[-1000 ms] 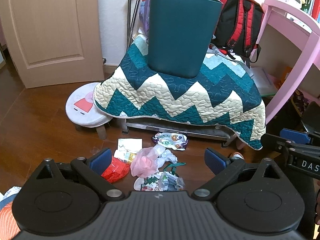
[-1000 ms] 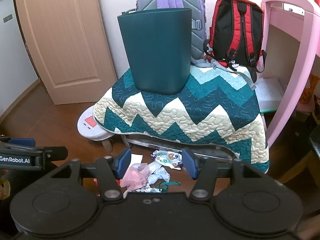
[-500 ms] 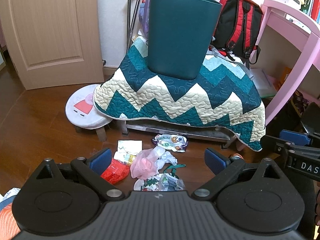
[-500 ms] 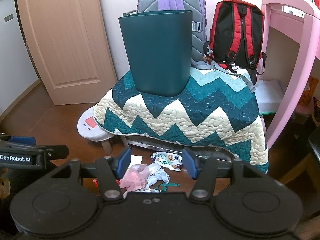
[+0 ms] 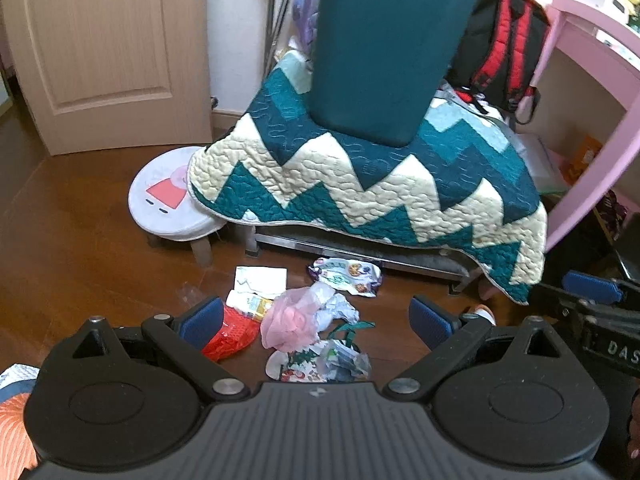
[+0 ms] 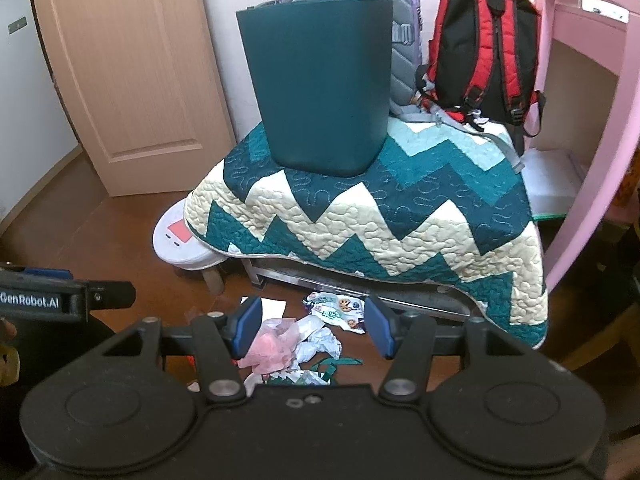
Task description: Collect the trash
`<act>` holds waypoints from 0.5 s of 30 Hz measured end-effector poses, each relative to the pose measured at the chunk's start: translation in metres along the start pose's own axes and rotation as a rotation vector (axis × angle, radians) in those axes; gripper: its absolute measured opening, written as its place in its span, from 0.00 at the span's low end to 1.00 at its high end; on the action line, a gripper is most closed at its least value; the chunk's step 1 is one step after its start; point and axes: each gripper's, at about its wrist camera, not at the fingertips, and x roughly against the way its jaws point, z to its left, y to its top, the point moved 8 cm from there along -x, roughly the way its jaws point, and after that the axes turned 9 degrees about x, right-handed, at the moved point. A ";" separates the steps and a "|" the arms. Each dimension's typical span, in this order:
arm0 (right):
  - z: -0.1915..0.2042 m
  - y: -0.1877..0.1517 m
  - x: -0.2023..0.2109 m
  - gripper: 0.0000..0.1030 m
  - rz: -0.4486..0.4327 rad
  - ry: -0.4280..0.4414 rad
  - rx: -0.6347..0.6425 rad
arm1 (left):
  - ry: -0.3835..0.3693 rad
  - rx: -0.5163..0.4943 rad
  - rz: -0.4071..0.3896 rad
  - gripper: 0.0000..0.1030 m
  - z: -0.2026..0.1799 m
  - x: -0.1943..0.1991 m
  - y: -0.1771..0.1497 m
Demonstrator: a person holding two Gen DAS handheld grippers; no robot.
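Hovering above the floor's trash pile (image 5: 316, 328), left gripper (image 5: 316, 318) and right gripper (image 6: 312, 326) both hold their fingers apart, empty.

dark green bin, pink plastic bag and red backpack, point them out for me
dark green bin (image 6: 320, 92), right wrist view, middle of its front wall
pink plastic bag (image 5: 286, 320), left wrist view, centre of the crumpled bag on the floor
red backpack (image 6: 484, 52), right wrist view, middle of its padded back

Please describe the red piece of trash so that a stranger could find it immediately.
Look below the zigzag quilt, at the litter on the wooden floor. The red wrapper lies at the pile's left edge, beside the pink bag; nothing else there is bright red.
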 end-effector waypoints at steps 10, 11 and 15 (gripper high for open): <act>-0.025 0.002 -0.074 0.55 0.041 0.048 0.012 | 0.099 0.099 0.057 0.97 0.052 -0.080 0.051; -0.026 0.002 -0.082 0.55 0.048 0.054 0.009 | 0.108 0.103 0.072 0.97 0.055 -0.092 0.054; -0.030 0.000 -0.122 0.55 0.089 0.085 0.008 | 0.115 0.087 0.139 0.97 0.063 -0.139 0.064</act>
